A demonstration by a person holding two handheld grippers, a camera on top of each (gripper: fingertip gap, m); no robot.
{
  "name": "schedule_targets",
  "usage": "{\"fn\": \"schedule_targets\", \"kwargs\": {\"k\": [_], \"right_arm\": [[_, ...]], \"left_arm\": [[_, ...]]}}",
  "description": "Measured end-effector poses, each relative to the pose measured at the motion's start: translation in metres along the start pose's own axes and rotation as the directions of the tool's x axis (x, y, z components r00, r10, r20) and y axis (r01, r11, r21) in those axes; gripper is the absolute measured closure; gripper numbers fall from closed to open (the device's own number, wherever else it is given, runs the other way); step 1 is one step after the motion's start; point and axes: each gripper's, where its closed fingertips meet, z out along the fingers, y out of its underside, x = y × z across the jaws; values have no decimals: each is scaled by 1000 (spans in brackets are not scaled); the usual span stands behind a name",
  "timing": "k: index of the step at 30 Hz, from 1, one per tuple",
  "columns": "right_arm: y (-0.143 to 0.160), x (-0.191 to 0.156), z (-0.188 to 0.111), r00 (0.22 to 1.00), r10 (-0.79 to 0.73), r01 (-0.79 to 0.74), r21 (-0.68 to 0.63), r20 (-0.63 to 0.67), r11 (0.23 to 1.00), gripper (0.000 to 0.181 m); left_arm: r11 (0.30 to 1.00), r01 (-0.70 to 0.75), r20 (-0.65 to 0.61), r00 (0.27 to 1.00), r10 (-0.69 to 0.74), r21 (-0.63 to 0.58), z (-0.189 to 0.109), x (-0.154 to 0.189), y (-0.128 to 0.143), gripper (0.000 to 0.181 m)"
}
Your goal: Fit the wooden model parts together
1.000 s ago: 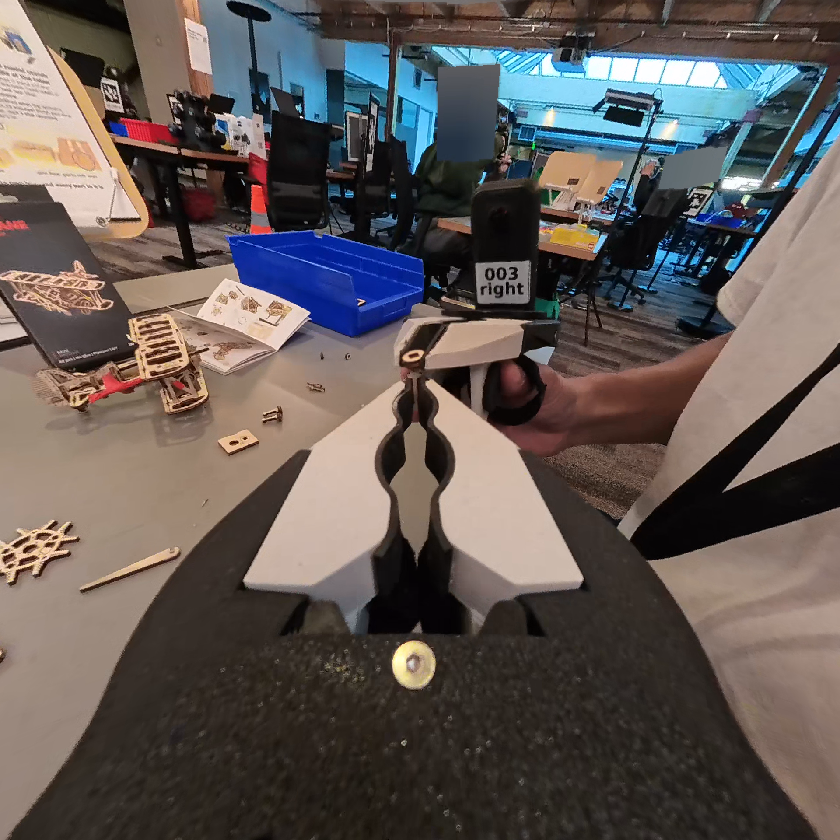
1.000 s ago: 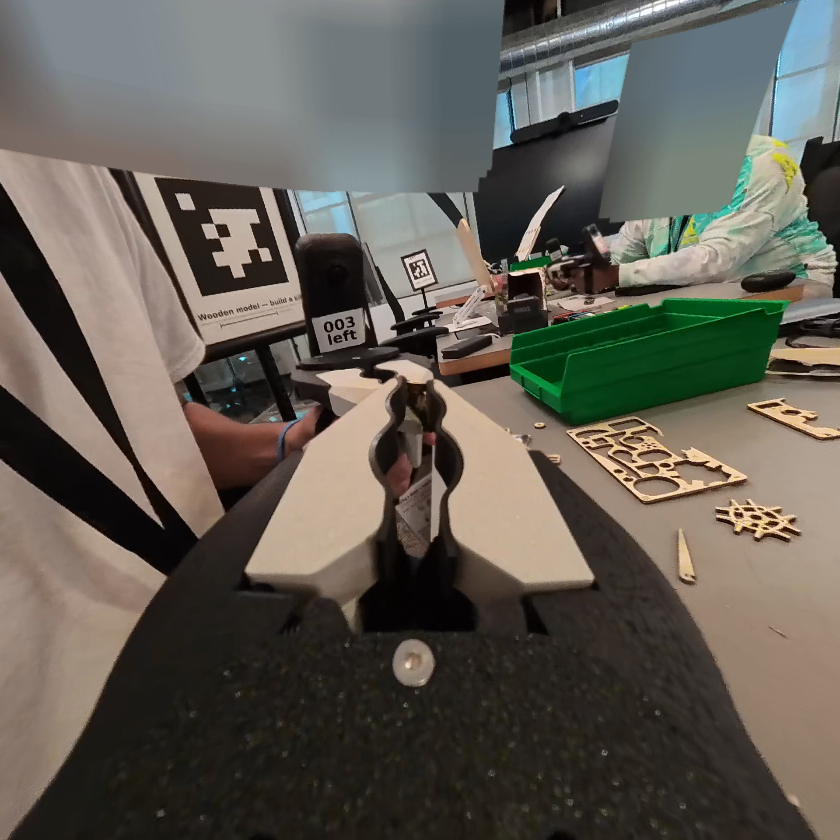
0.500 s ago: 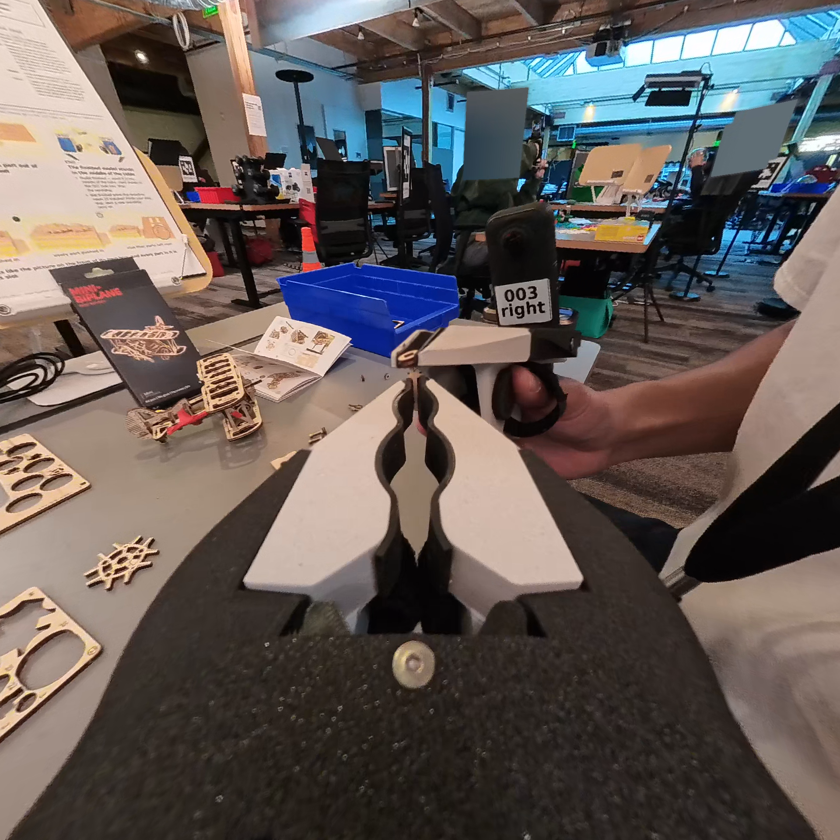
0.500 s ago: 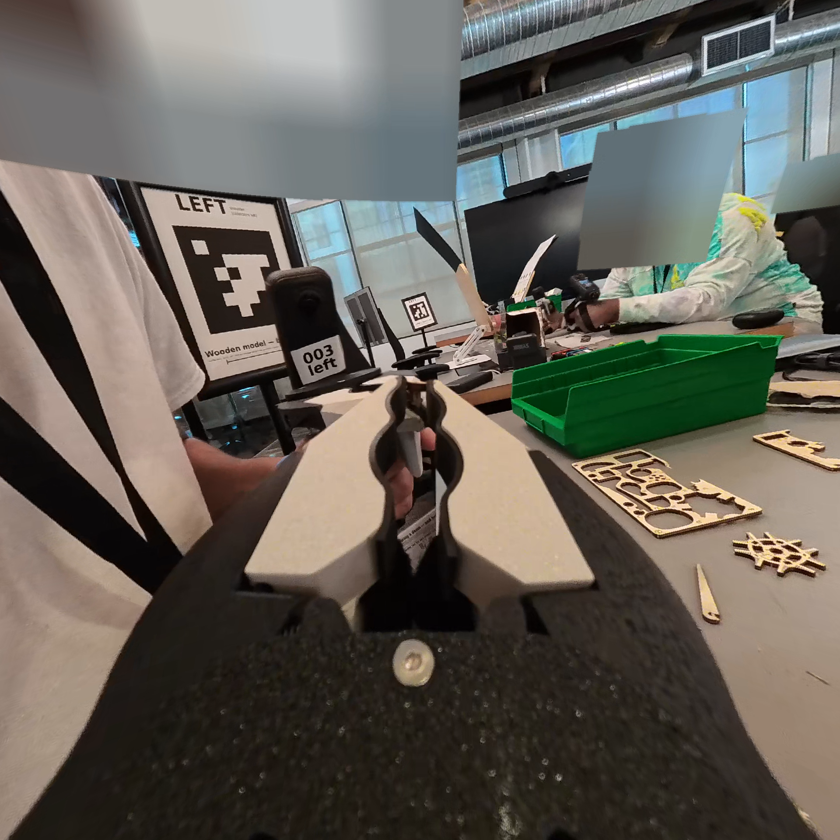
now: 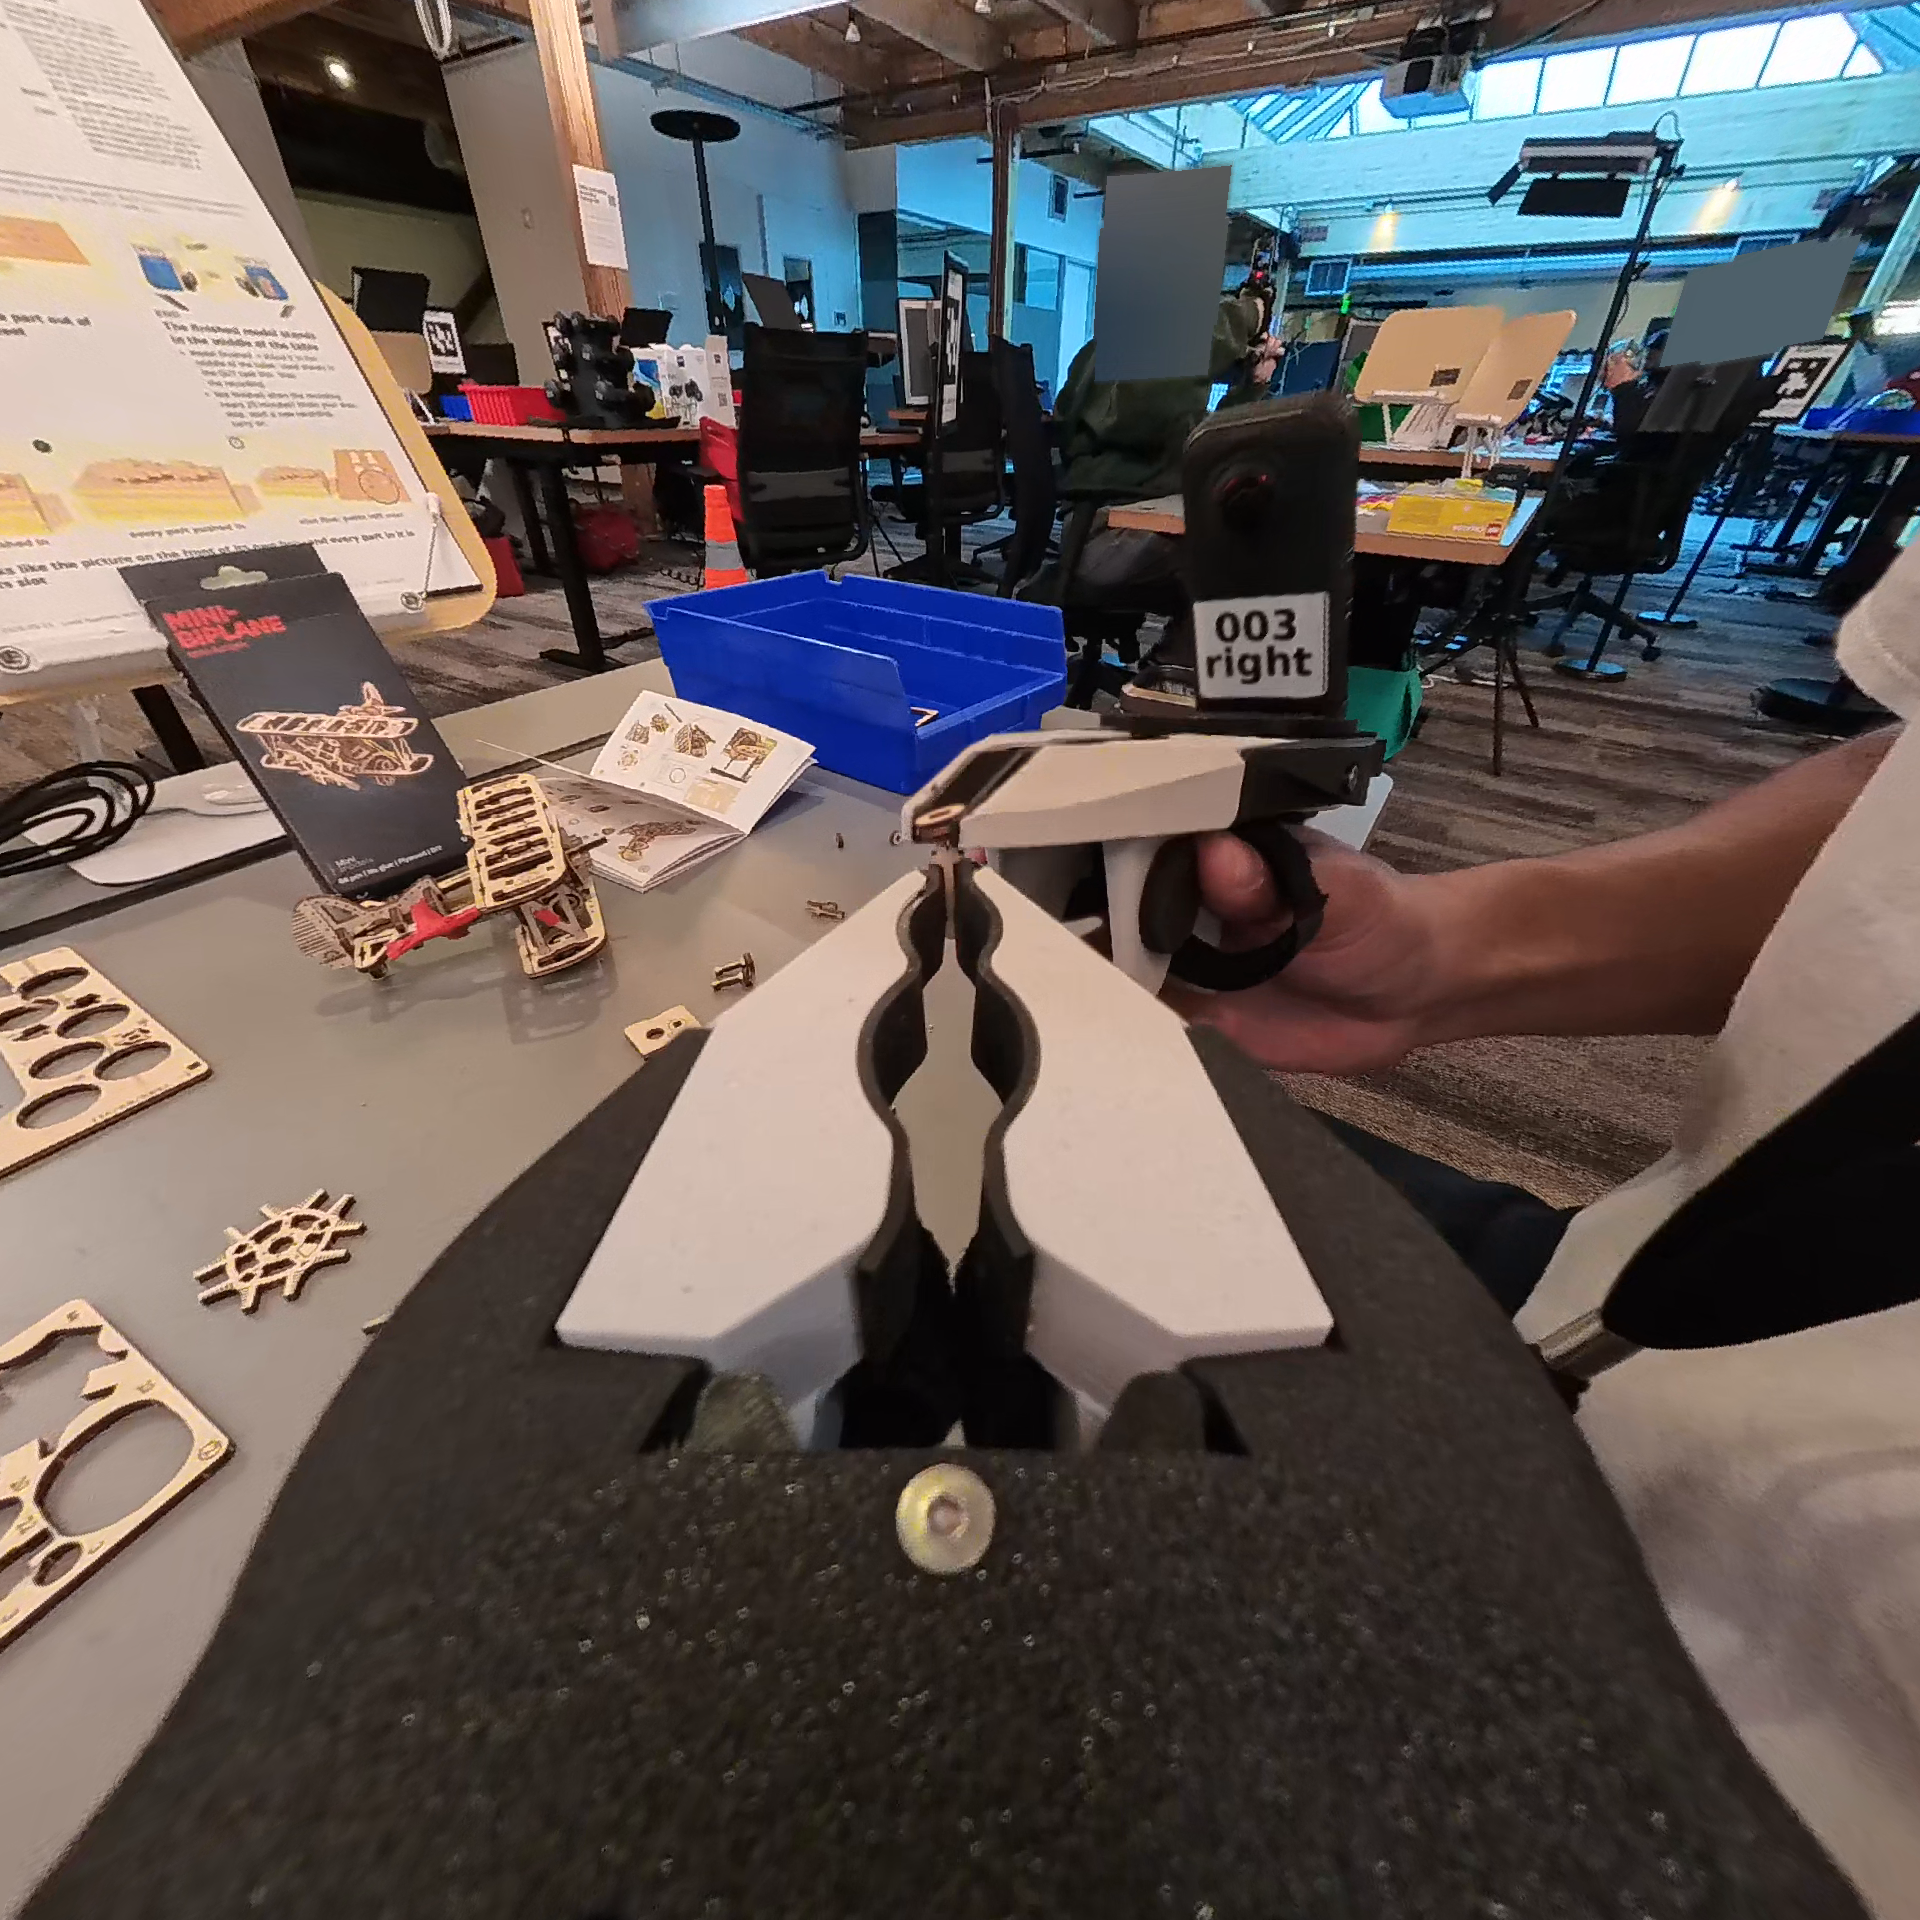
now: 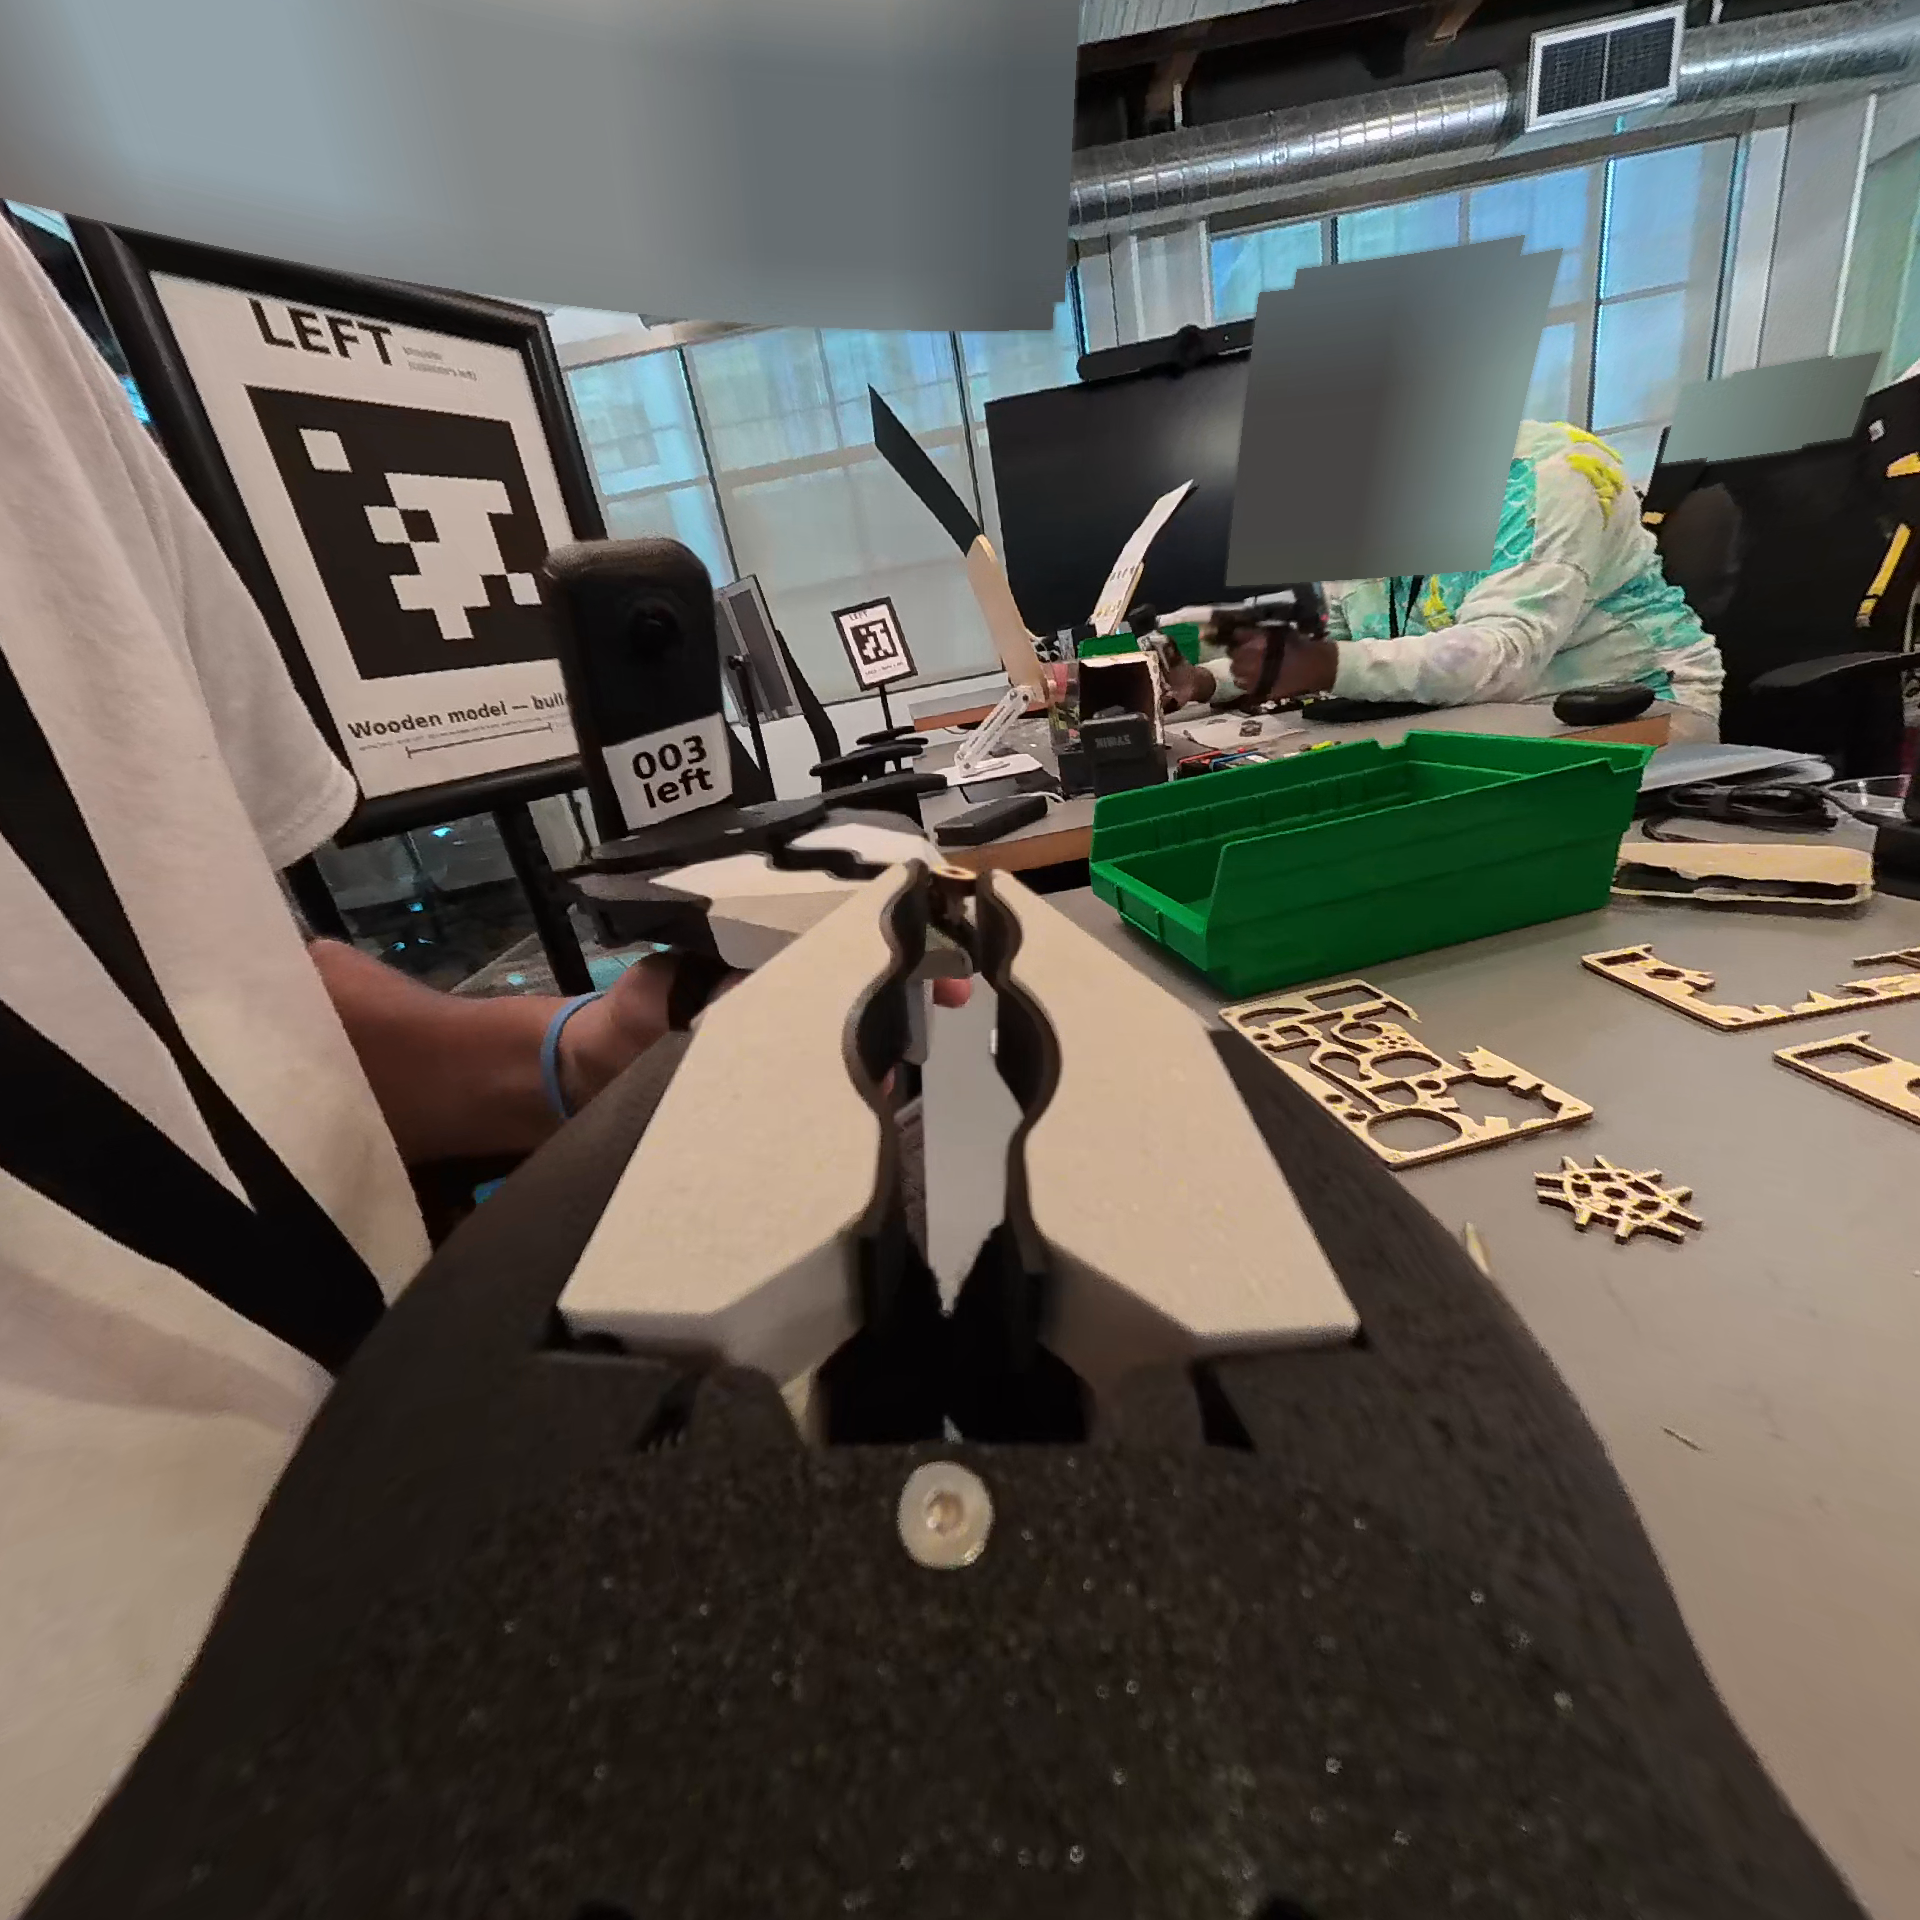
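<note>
In the left wrist view my left gripper is shut, and a thin pale wooden part sticks up from between its tips. My right gripper comes in from the right, tip to tip with the left. It is shut on a small round wooden part with a hole, which sits right on top of the thin part. In the right wrist view the right gripper pinches that round part, and the left gripper meets it from the left. Both are held above the table's near edge.
A finished wooden biplane, a black card, a booklet and a blue bin stand on the grey table. Small loose parts lie near. A green bin, cut-out wooden sheets and a wheel-shaped piece lie to the right. My left and right fingertips are right by each other.
Both grippers have turned and shifted a little while staying tip to tip, so more of the table shows in each view. Each grasp has held.
</note>
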Motion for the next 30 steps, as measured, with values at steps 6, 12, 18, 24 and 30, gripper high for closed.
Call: {"fn": "schedule_targets", "kwargs": {"k": [6, 12, 18, 24, 30], "right_arm": [[1, 2, -2, 1000, -20, 20, -29, -3, 999, 173], [2, 0, -4, 999, -30, 31, -38, 10, 999, 172], [2, 1, -5, 998, -57, 57, -48, 7, 997, 172], [0, 1, -6, 998, -62, 63, -43, 3, 997, 172], [-3, 1, -7, 998, -64, 64, -38, 7, 997, 172]], "left_arm": [[1000, 16, -9, 1000, -16, -1, 2, 0, 1, 181], [1000, 3, -15, 1000, -3, -8, 3, 3, 2, 181], [1000, 10, -18, 1000, -11, -10, 3, 2, 3, 181], [1000, 17, -19, 1000, -17, -11, 3, 1, 3, 181], [1000, 9, -22, 1000, -10, -19, 4, 3, 5, 181]]}}
